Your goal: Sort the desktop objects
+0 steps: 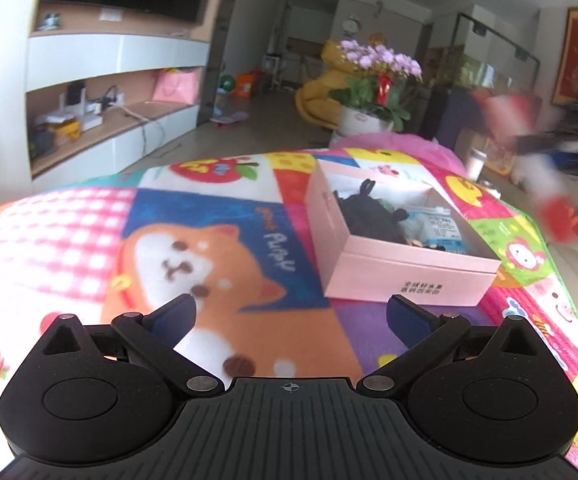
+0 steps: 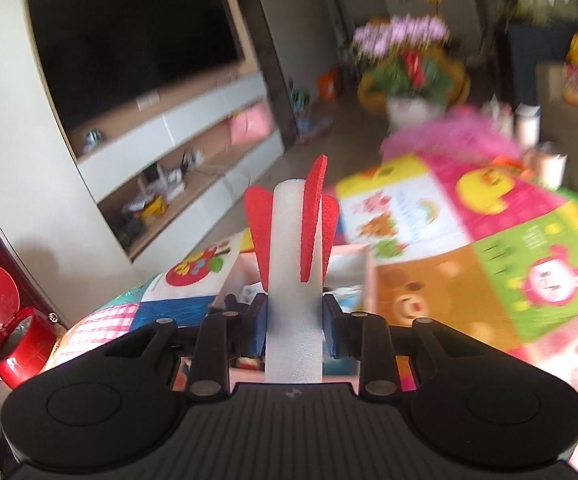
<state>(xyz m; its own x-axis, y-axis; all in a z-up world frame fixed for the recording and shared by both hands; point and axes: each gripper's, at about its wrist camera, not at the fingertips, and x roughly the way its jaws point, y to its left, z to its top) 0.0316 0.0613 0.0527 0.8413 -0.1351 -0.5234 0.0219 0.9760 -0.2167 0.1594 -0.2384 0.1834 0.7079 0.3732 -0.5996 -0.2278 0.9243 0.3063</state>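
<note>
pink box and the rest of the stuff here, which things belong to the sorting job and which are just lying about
Part of the job:
- open pink cardboard box, black soft item already inside
- white foam rocket with red fins, clamped in the right gripper
- left gripper, open, holding nothing

Just lying about:
- purple potted flowers
- black television screen
- red round tin, lid open

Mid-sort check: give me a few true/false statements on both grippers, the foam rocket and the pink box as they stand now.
1. The right gripper is shut on the foam rocket. True.
2. The left gripper holds something. False: it is open, with nothing between its fingers.
3. The pink box is closed. False: it is open, with a dark item and packets inside.
4. The box sits on the cartoon blanket. True.
5. The rocket's fins are blue. False: they are red.
</note>
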